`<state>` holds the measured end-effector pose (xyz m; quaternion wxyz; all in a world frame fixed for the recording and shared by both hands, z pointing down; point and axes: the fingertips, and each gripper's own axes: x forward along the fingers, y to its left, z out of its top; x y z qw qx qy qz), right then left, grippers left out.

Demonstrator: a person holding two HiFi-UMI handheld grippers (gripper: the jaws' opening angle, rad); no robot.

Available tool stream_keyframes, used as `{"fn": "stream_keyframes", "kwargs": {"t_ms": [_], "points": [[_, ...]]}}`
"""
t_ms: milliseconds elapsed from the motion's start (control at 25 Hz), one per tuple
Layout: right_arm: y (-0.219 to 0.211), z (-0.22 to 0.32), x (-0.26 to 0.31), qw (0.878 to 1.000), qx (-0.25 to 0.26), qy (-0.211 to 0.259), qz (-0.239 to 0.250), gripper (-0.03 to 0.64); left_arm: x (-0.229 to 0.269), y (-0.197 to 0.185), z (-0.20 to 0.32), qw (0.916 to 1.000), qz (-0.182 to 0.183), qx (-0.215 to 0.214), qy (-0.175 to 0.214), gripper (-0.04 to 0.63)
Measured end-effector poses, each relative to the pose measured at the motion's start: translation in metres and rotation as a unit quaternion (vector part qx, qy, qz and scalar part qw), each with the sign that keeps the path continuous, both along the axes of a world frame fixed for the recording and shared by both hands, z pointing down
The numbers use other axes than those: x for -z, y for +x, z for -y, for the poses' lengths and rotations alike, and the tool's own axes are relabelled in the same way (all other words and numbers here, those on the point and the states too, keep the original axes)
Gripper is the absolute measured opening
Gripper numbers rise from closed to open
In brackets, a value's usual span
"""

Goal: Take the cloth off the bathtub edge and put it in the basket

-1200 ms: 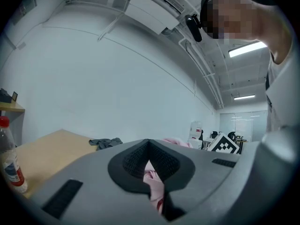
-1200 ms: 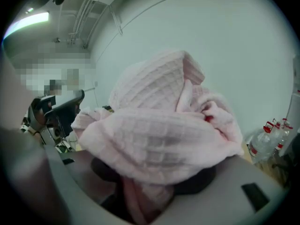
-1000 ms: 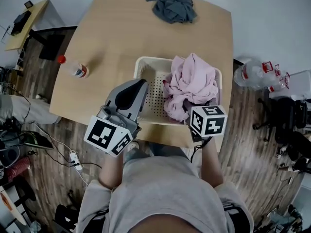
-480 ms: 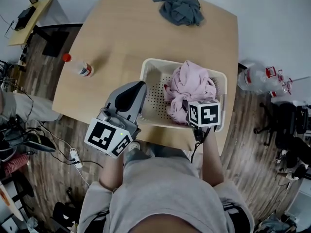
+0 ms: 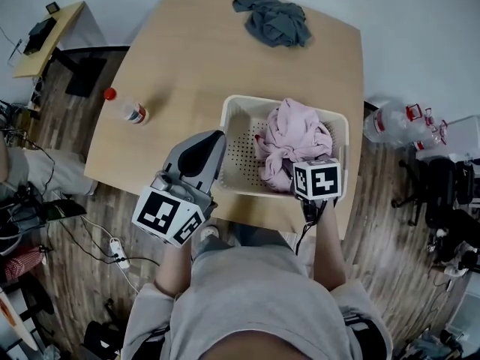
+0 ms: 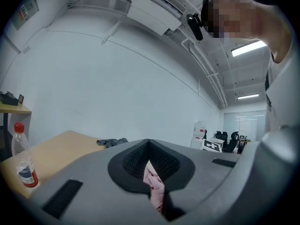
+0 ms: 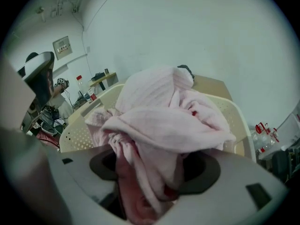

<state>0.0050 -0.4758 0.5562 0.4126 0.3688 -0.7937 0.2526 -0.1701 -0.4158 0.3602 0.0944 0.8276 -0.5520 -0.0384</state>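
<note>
Item: pink cloth (image 5: 296, 133). A soft, pale pink terry piece, bunched into a rumpled heap of rolls and folds, with a small red mark on one fold in the right gripper view.

Location: we find it inside the cream perforated basket (image 5: 241, 152), filling the right half and rising above the rim. The basket stands at the near edge of the wooden table (image 5: 187, 66).

Lie: as a heap it points nowhere plainly. From the head view we read it as slightly longer from the near rim toward the far rim, with one twisted fold trailing down at the near side into the right gripper (image 7: 154, 177).

Right gripper: pinching that fold, with pink fabric packed between the jaws and spilling over them.

Left gripper (image 6: 149, 149): held over the basket's left rim, jaws pressed together at the tips. A thin pink sliver shows in the slit lower down — we cannot tell whether it is caught there or seen beyond.

Also on the table: a crumpled grey cloth (image 5: 274, 19) at the far edge, and a clear bottle with a red cap (image 5: 129, 111) lying near the left edge, both well apart from the basket.

Hidden: the cloth's underside and the basket floor beneath it. In the head view, the marker cube covers the right gripper's jaws.
</note>
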Motion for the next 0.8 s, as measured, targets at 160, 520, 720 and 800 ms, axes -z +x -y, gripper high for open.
{"fn": "stream_keyframes", "kwargs": {"t_ms": [160,520,720,800], "points": [[0.006,-0.014,0.013,1.0,-0.013,0.016,0.005,0.311,0.005,0.003,-0.009,0.9998,0.005,-0.015,0.007,-0.003],[0.009,-0.044,0.069,0.99,-0.066,0.095,0.074,0.299,0.021,0.012,-0.036,0.9976,0.009,-0.063,0.027,-0.003],[0.01,-0.066,0.103,0.975,-0.088,0.165,0.118,0.106,0.028,0.023,-0.057,0.9952,0.011,-0.091,0.035,-0.003],[0.01,-0.079,0.115,0.968,-0.094,0.194,0.132,0.033,0.032,0.026,-0.067,0.994,0.013,-0.101,0.04,-0.003]]}}
